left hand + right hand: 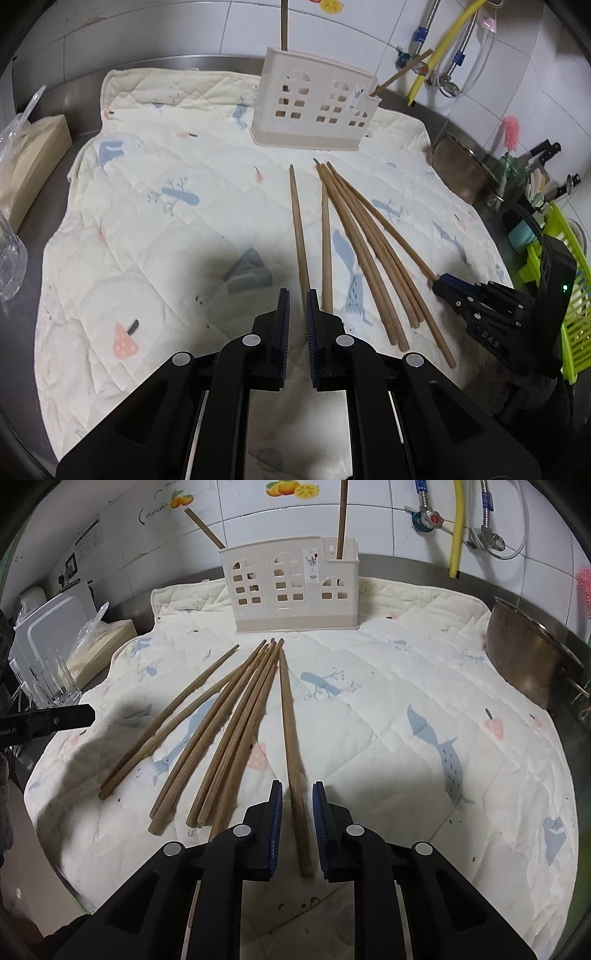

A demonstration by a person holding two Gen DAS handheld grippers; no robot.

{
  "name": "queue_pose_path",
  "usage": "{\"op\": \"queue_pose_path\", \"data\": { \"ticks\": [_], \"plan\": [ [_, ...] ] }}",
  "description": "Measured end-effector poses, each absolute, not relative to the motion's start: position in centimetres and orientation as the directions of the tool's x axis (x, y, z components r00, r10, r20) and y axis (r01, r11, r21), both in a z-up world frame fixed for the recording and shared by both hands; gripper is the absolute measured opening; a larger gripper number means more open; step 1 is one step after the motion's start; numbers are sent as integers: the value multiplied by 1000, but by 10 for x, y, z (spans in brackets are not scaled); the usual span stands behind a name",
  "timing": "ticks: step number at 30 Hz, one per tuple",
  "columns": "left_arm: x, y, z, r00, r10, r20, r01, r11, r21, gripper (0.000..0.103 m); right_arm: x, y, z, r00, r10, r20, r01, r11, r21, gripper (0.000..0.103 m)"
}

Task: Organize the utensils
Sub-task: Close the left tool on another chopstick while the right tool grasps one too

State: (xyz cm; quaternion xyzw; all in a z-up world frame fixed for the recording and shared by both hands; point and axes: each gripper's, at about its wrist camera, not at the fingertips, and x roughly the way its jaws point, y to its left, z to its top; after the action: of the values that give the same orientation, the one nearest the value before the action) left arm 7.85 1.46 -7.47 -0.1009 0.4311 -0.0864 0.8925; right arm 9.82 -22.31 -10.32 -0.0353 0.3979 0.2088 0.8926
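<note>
Left wrist view: left gripper point(297, 295) low over the quilted mat point(147, 229), jaws clenched to a narrow slit around the near end of the leftmost chopstick point(298, 225) — the stick runs into the gap between the pads, so it reads as gripped. Second stick point(325, 236) lies just beside it, touching the outside of the right finger.

Right wrist view: right gripper point(297, 788) straddles the single chopstick point(291, 731) lying apart at the right of the bundle. Small gaps show on both sides of the stick; pads not pressing on it. No earlier picture to compare.

Loose chopsticks point(221, 731) fan out on the mat's middle, tips converging toward the holder, butt ends toward the near edge.

Utensil holder point(291, 587) — beige, with window cut-outs — stands upright near the mat's far edge. One chopstick point(342, 517) stands in its right compartment, another point(205, 528) leans out at its left end.

Metal pot point(524, 657) sits off the mat's right edge; tissue box point(33, 158) off the left edge.
</note>
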Motion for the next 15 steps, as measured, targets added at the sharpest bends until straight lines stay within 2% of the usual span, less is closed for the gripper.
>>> {"op": "queue_pose_path", "data": {
  "ticks": [15],
  "plan": [
    [90,-4,-97,563,-273,-780,92,959,-270,9,102,-222,-109,600,347,-721,-392,913,113,9]
  ]
}}
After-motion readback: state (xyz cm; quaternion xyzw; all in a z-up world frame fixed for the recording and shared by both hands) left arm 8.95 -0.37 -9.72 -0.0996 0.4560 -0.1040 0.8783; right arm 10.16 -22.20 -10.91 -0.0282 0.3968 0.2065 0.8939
